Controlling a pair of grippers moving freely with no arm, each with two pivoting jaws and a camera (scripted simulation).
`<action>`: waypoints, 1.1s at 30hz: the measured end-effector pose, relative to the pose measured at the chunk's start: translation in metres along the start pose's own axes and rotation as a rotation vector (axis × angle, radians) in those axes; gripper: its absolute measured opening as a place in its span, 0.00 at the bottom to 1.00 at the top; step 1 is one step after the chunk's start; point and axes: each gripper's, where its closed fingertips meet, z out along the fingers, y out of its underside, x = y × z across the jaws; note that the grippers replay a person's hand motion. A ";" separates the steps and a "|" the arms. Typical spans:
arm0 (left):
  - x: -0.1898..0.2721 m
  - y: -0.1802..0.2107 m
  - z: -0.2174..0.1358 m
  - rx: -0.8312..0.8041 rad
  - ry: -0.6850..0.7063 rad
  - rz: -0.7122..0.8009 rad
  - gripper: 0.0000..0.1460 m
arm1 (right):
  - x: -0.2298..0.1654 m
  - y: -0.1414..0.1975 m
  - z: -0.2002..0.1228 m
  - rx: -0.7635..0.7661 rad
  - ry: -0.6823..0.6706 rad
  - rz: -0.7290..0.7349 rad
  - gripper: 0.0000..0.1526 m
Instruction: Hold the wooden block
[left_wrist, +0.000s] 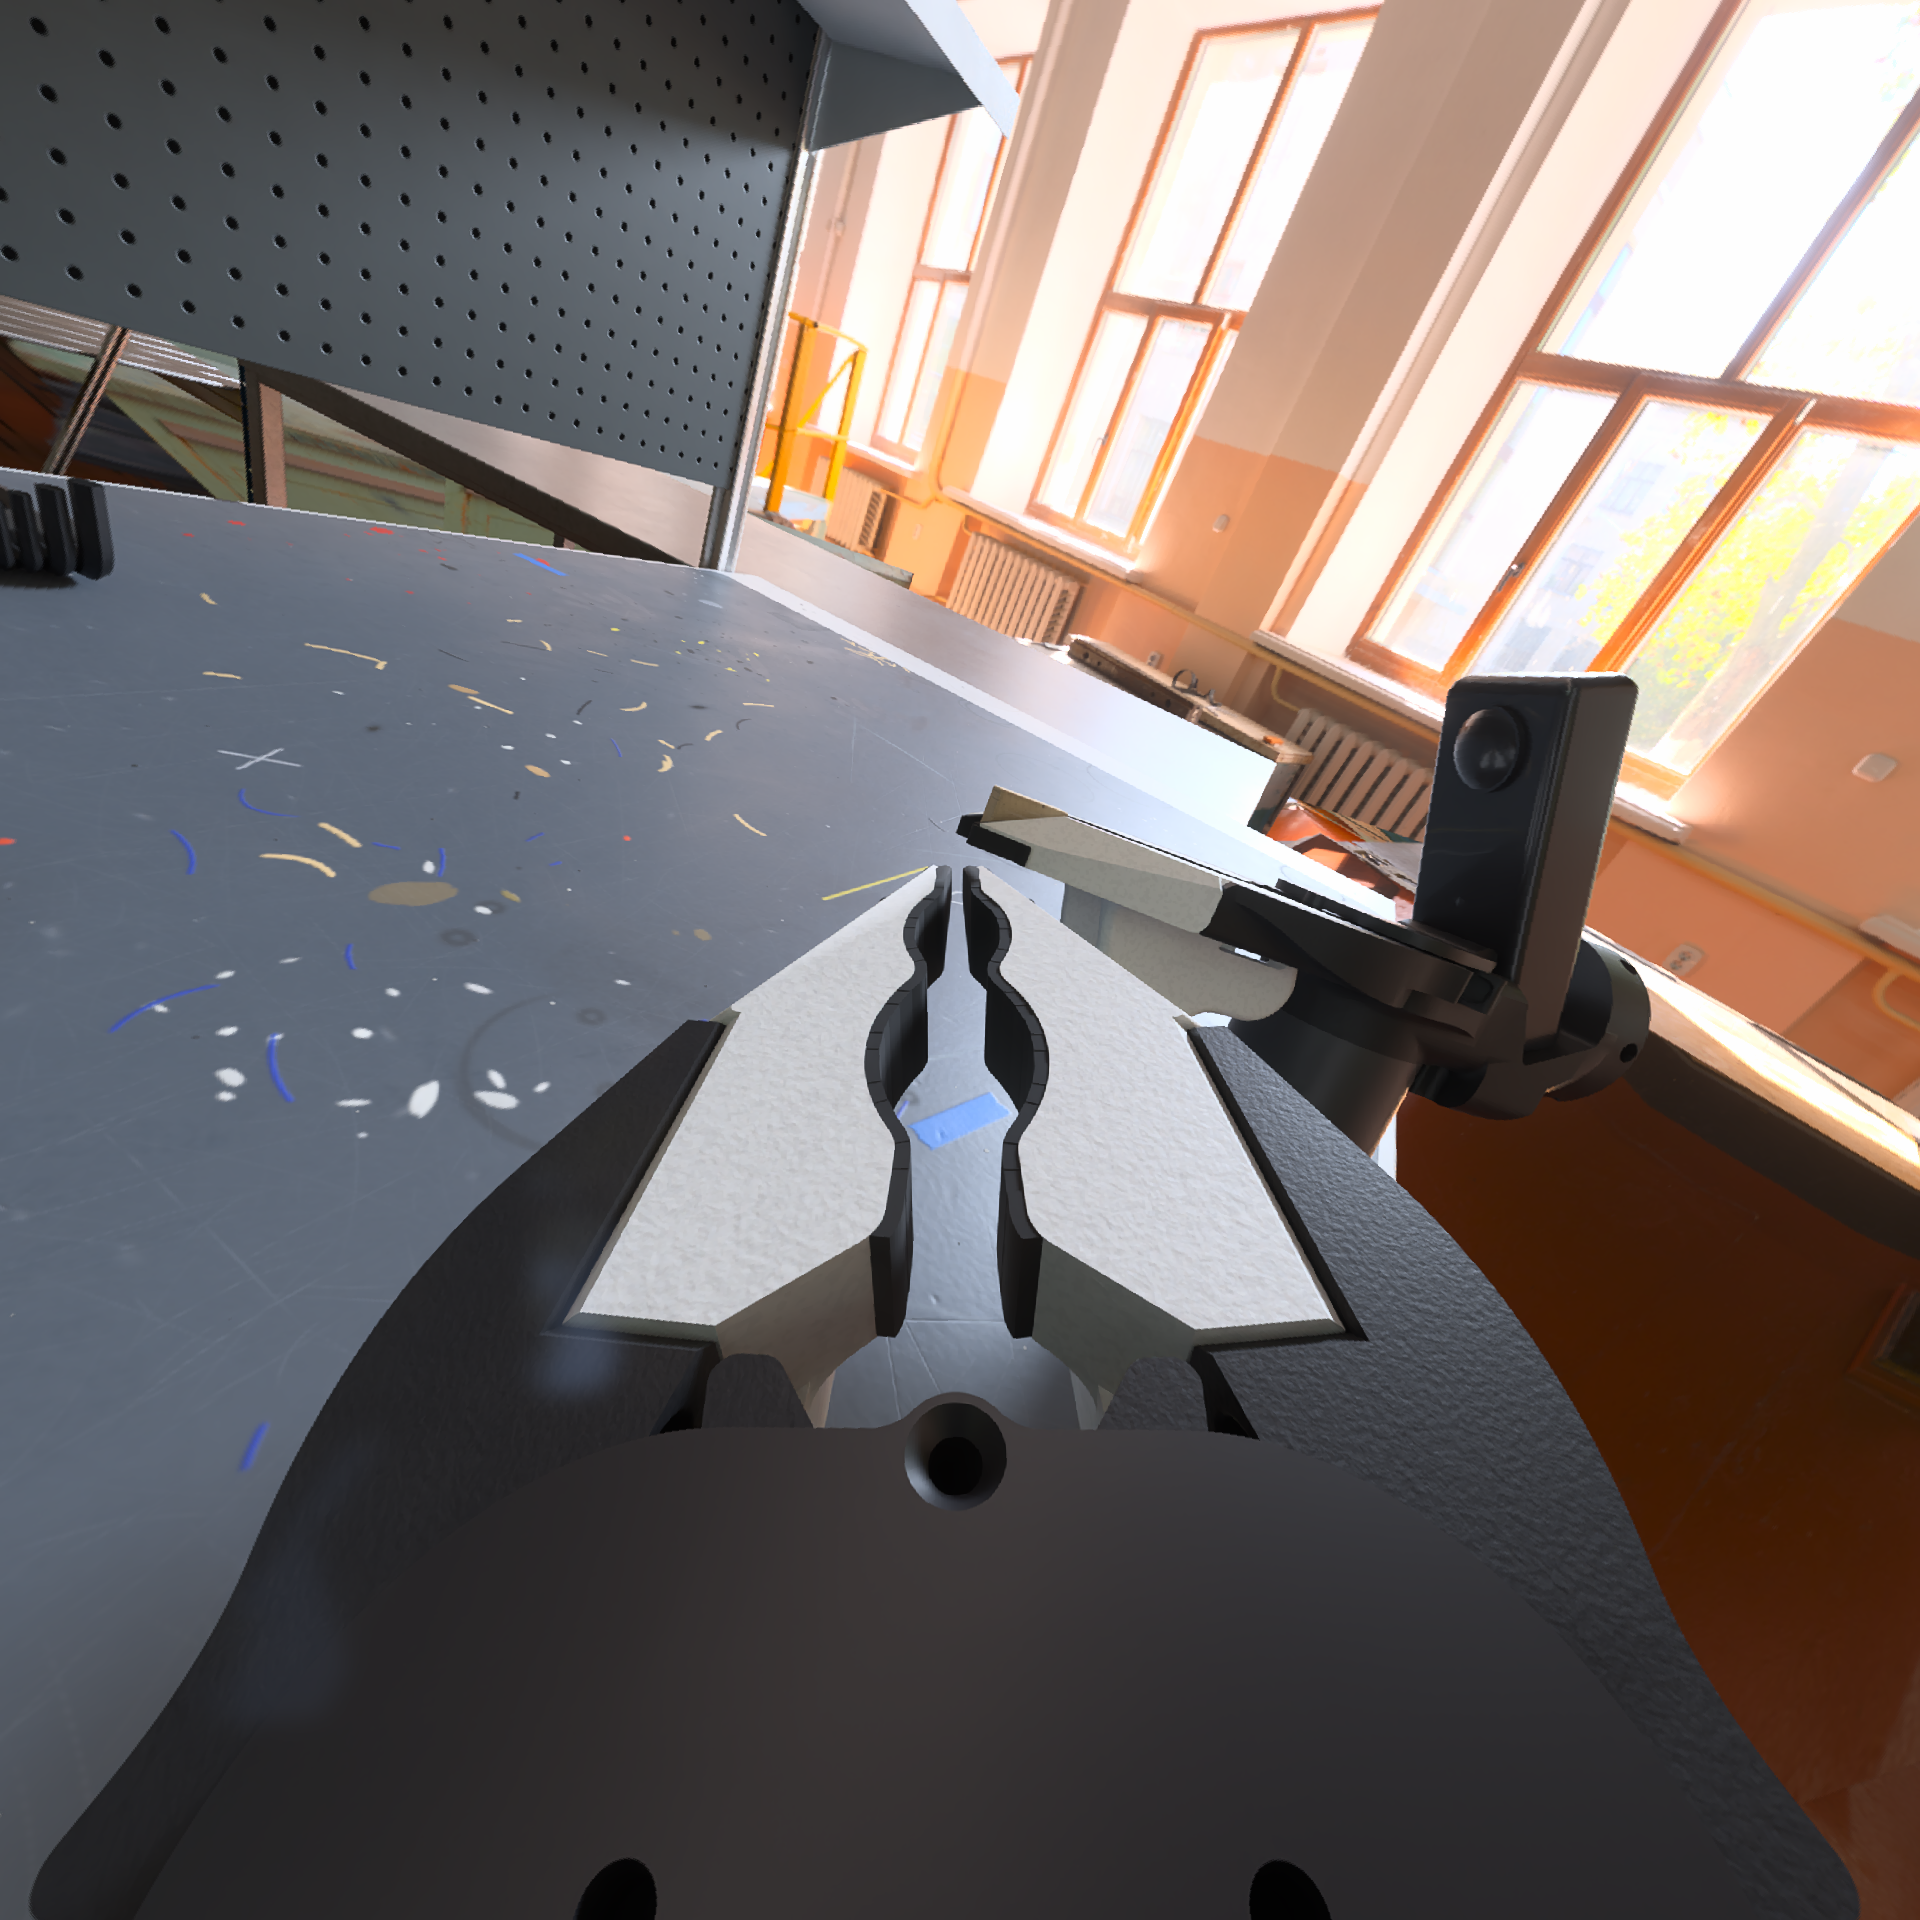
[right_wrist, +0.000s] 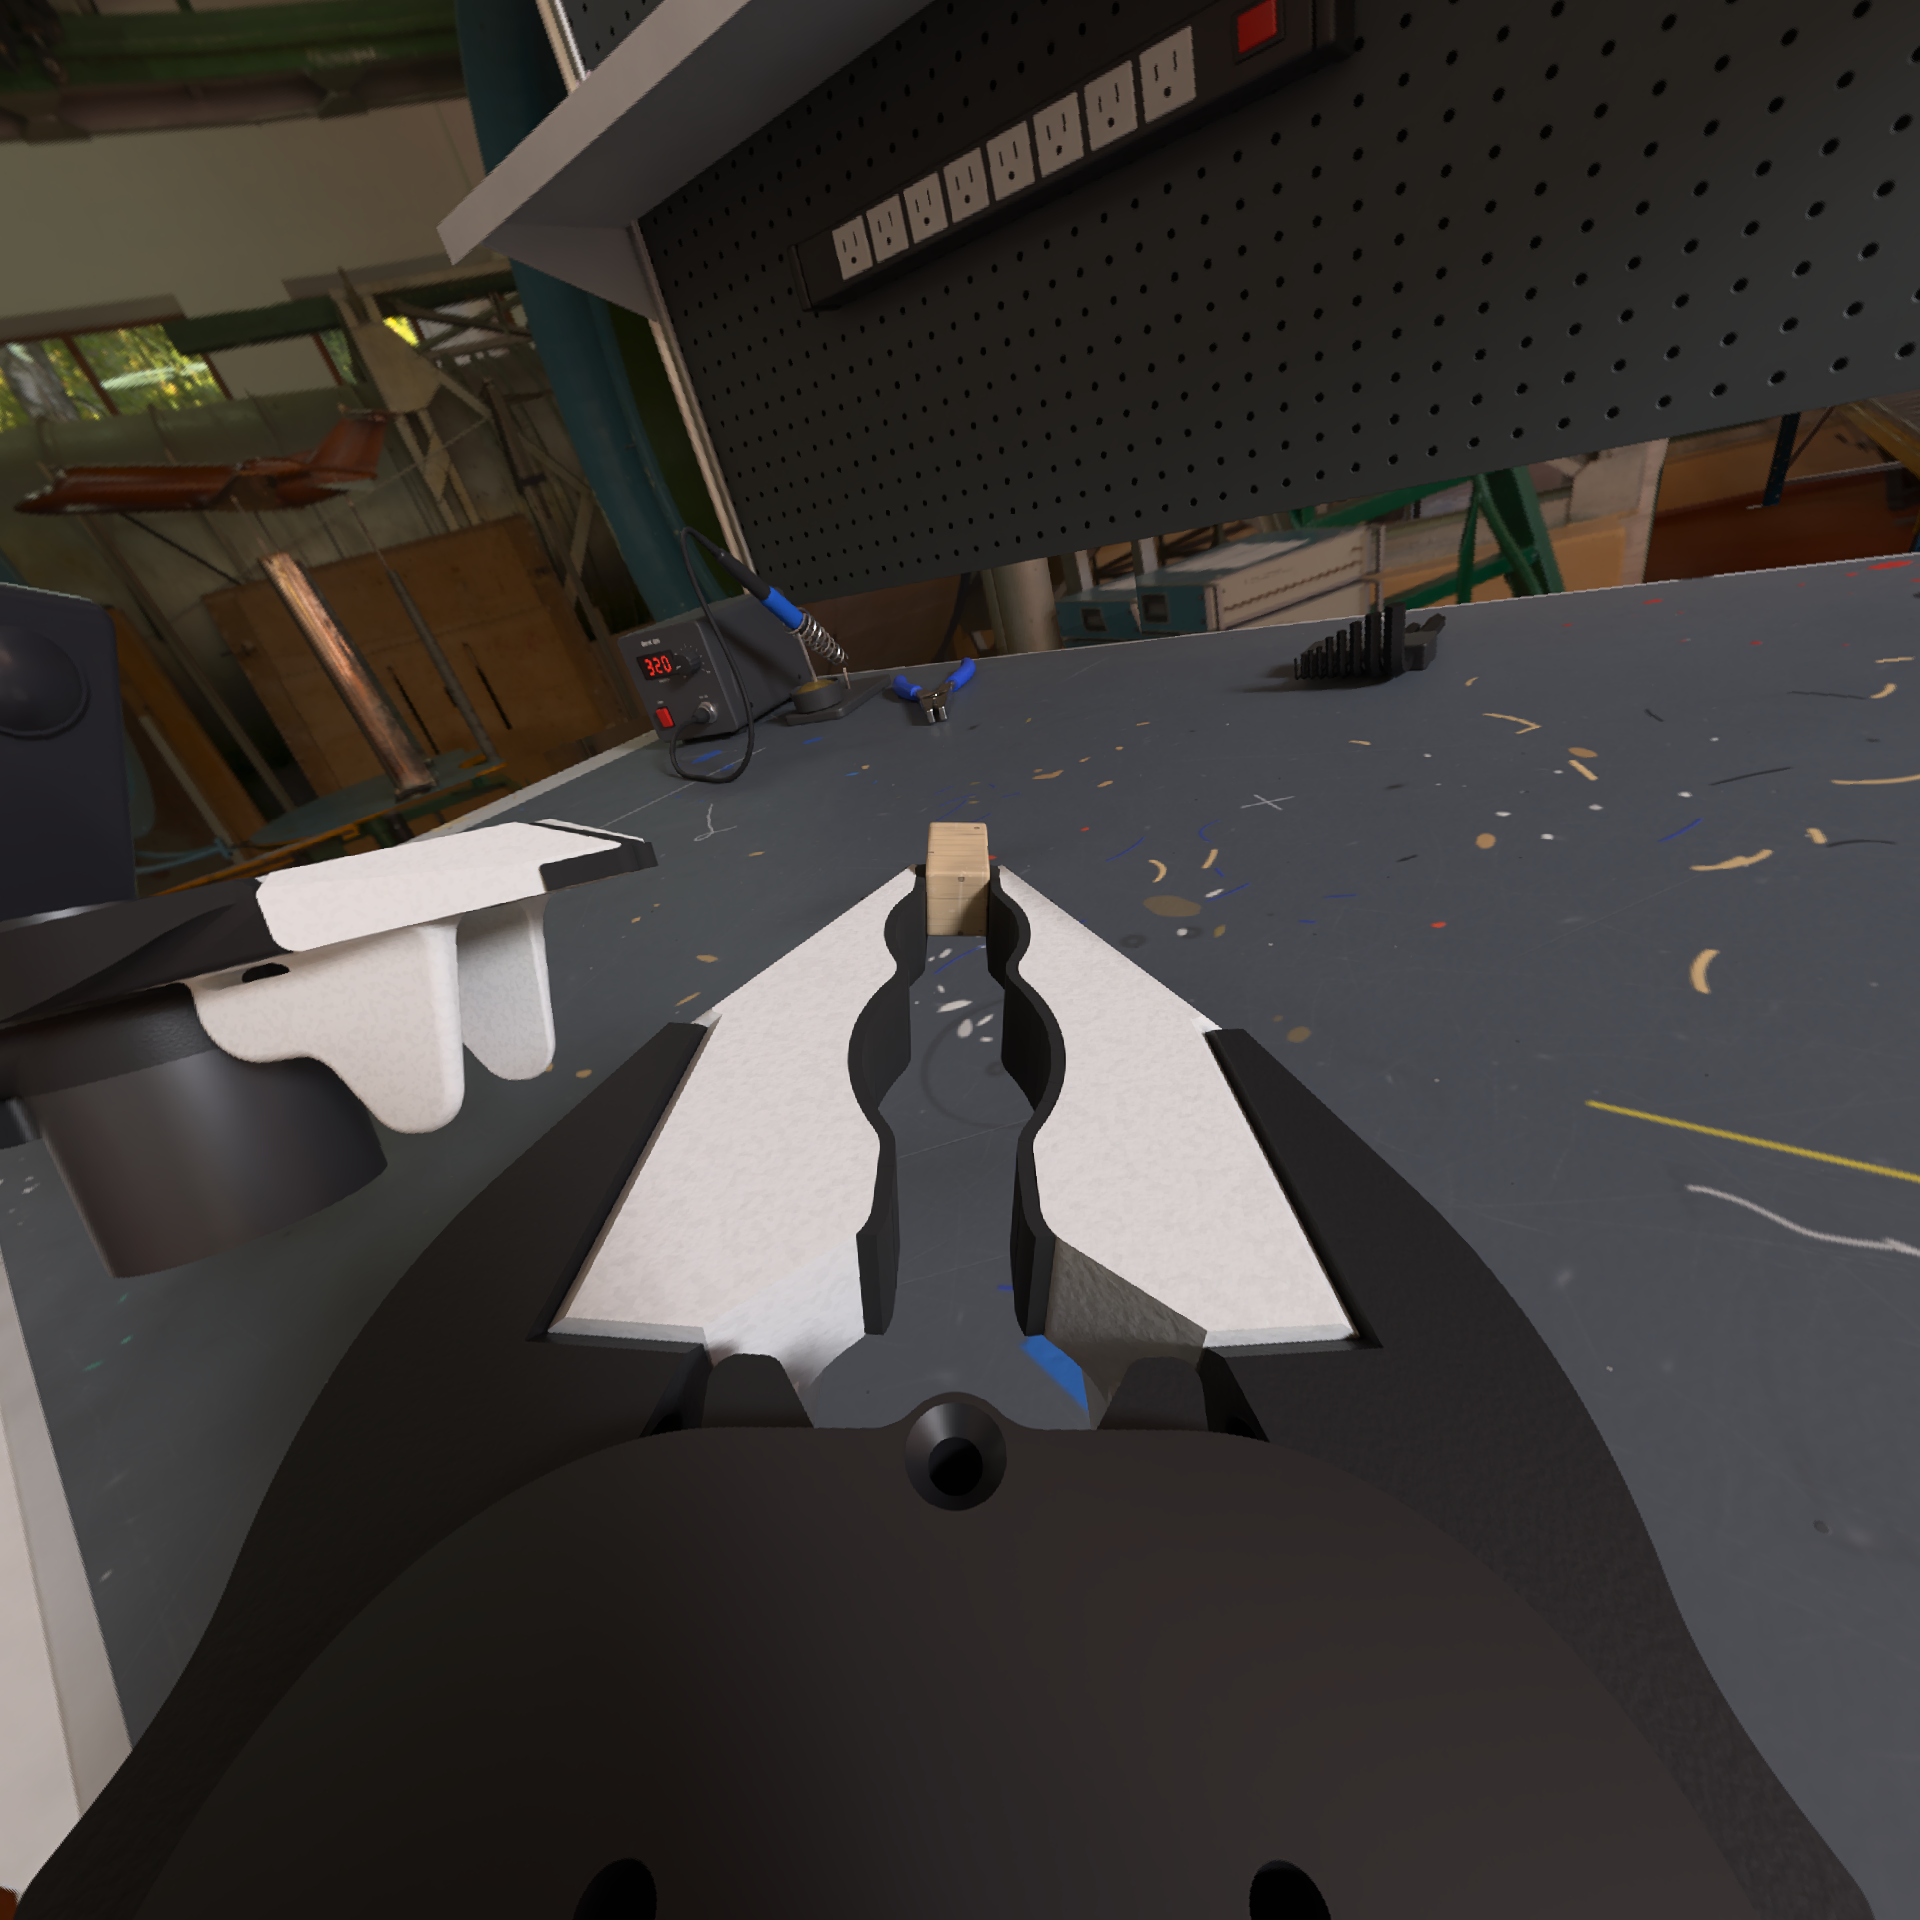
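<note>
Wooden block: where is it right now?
Right wrist view, centre: the wooden block sits clamped between the right gripper fingers' tips, above the grey workbench, with the left gripper off to its left.

The left gripper (left_wrist: 954, 883) had a broad matte black body with a pebbled texture, a round recessed screw hole at its centre and two dark holes along its lower edge. Its two fingers (left_wrist: 800, 1132) were flat white wedges with a grainy surface, tapering to points, each lined inside with a wavy black pad. The right gripper (right_wrist: 958, 883) looked the same: black shell, white fingers (right_wrist: 1132, 1132), scalloped black pads. Seen from the side, it also carried a dark cylindrical base and an upright black camera block with a domed lens.
</note>
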 end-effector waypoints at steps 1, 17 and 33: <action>-0.001 0.000 0.000 0.002 -0.001 -0.003 0.01 | -0.001 0.000 0.000 -0.001 -0.001 -0.008 0.06; -0.008 -0.001 -0.002 -0.017 -0.030 0.033 0.00 | -0.007 0.002 0.002 -0.014 -0.006 -0.050 0.06; -0.010 0.006 0.003 -0.064 -0.005 0.003 0.00 | -0.002 0.010 0.005 -0.111 -0.027 0.023 0.06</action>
